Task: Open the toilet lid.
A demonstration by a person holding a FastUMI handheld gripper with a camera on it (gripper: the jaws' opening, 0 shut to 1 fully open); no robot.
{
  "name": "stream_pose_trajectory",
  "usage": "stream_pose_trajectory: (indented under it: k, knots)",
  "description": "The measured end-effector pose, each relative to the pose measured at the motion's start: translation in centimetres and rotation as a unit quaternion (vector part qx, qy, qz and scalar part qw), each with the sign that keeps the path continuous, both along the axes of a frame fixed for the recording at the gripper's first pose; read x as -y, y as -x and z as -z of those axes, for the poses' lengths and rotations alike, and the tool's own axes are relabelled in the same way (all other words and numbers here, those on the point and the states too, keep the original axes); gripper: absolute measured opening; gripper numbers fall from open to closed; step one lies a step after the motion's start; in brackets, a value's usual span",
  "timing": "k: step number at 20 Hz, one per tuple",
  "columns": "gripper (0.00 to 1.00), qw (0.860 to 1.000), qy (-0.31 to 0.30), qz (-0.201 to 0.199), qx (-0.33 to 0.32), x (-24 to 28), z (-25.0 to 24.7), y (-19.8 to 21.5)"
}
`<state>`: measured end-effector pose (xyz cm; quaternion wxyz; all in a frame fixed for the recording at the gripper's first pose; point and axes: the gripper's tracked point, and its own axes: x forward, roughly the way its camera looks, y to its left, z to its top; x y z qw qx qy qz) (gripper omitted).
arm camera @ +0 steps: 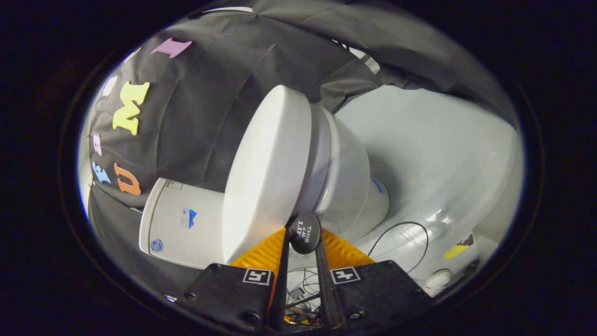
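The view is rolled sideways, so the white toilet lies across it. Its lid (268,172) rests flat against the seat and bowl (347,182), and the tank (182,224) stands behind the lid. A small round black tab (303,232) sticks out from the lid's front edge. My gripper (303,240) has its two fingers drawn close together, one on each side of that tab, and they pinch it. The tab hides the lid's edge at that spot.
Black cloth (210,107) hangs behind the tank and lid. A glossy white floor (433,154) spreads beyond the bowl, with a thin black cable (422,233), a strip of yellow tape (456,252) and a small white round thing (438,280) on it.
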<state>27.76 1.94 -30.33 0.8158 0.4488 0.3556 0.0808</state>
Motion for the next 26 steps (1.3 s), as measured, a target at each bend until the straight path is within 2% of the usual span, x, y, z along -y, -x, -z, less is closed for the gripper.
stream_pose_trajectory:
  k: [2,8,13,16,18,21,24,26]
  knots:
    - [0.3,1.0,-0.001,-0.001,0.005,0.3,-0.1,0.0]
    - [0.2,0.997,-0.071,0.013,-0.006,0.6,-0.8,-0.7]
    - [0.14,0.998,-0.058,0.016,0.001,0.8,-1.0,-0.9]
    - [0.12,0.996,-0.08,0.027,-0.007,0.7,-1.4,-1.1]
    - [0.11,0.998,-0.063,0.026,-0.004,0.7,-1.2,-1.0]
    - [0.1,0.996,-0.07,0.049,-0.026,1.2,-1.5,-1.3]
    - [0.1,0.995,-0.073,0.051,-0.041,0.6,-2.0,-1.1]
    - [0.09,0.997,-0.061,0.047,-0.028,0.7,-2.8,-1.3]
